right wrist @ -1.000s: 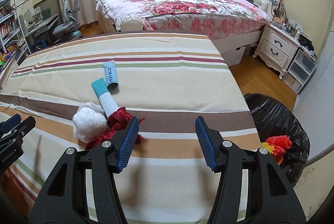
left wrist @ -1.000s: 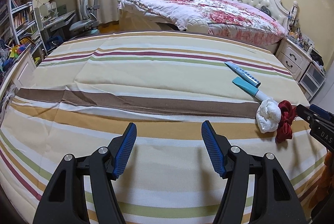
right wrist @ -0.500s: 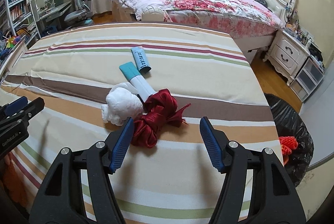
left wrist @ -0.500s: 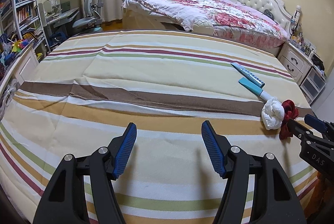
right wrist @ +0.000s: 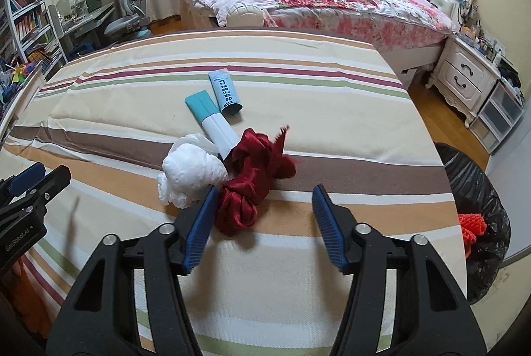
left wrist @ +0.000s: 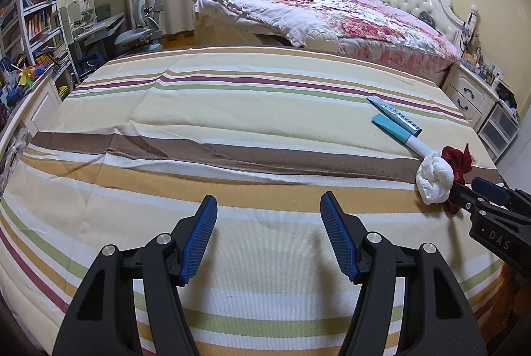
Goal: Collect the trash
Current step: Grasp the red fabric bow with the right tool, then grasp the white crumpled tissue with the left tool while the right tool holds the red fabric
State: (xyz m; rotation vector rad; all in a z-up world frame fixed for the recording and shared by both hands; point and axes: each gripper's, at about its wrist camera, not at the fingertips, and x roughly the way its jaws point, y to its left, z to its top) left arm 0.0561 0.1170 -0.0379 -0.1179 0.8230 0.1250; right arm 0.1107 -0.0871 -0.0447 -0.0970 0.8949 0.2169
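Looking along our left gripper [left wrist: 268,234] first, we see its jaws standing apart with nothing between them, only bare striped sheet [left wrist: 232,110] beneath. All the trash lies well off to its right: a white wad [left wrist: 434,178] with a red cloth [left wrist: 459,156] just behind it, and beyond those a teal and white tube [left wrist: 398,132] and a pale blue tube [left wrist: 393,117] side by side. From the right edge our right gripper [left wrist: 478,193] comes in at that pile, its near finger touching or just short of the wad; we cannot tell which from here.

Turning to the right wrist view, our right gripper [right wrist: 262,220] has its jaws closing, yet the pads are not pressing on anything. The red cloth [right wrist: 255,176] sits just ahead of the left pad and partly in the gap, with the white wad [right wrist: 190,171] to the left of that pad. The teal and white tube [right wrist: 212,120] runs under the two, and the pale blue tube [right wrist: 225,93] lies farther ahead. To the right, below the sheet's edge, waits the black bag [right wrist: 478,223] with something orange-red [right wrist: 471,224] already inside.

We judge the step is to grab the red cloth. To do it well we should shift a little left and forward so the knot is centred, press down into the sheet, and close without pinching the sheet or the wad.

Counted: one wad, one cloth, two tubes, one bag, two grippers.
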